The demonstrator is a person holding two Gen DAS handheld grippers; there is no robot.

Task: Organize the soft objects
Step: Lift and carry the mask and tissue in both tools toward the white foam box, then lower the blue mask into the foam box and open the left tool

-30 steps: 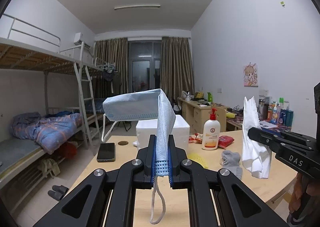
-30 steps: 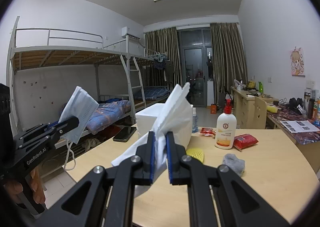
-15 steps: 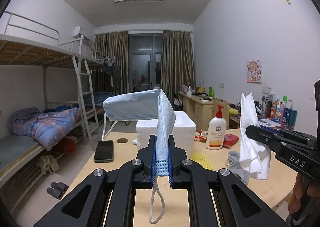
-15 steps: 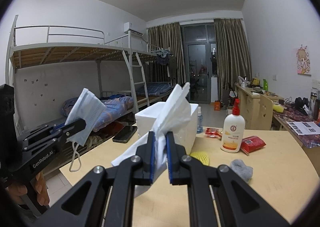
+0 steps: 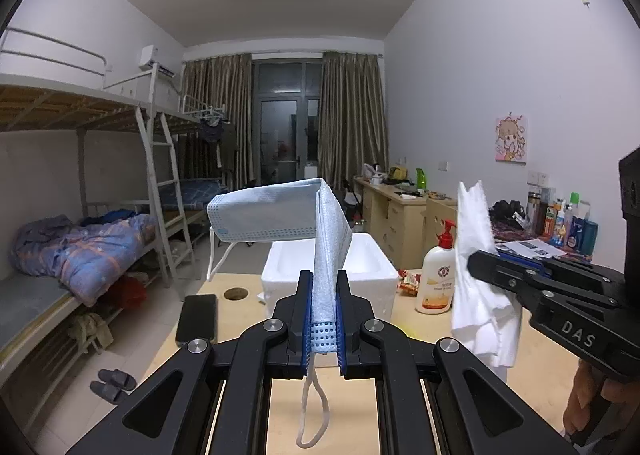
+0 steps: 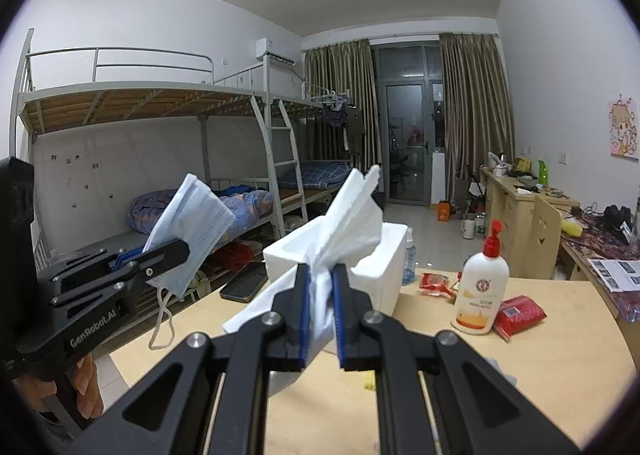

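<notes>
On the left, your left gripper (image 5: 323, 319) has its jaws clamped on the face mask (image 5: 280, 215), carried above the near edge of the worktop (image 6: 540, 367). The mask is a light, limp, pleated blue fabric, folded over at the top with one half standing out sideways; one ear loop dangles below the jaws. It should carry without strain, but the loose loops could snag on the box rim. The present hold on the short end looks sound.

Ahead, towards the far edge of the worktop, stands the white foam box (image 5: 328, 267), open-topped, rigid and matt, the likely receptacle.

On the right, your right gripper (image 6: 320, 307) has its jaws clamped on the white tissue (image 6: 344, 223), also held above the worktop. It is thin, creased paper, very light and easily torn; hold it where it is bunched, not by a single edge. A lotion bottle (image 6: 480, 291) stands right of the box.
</notes>
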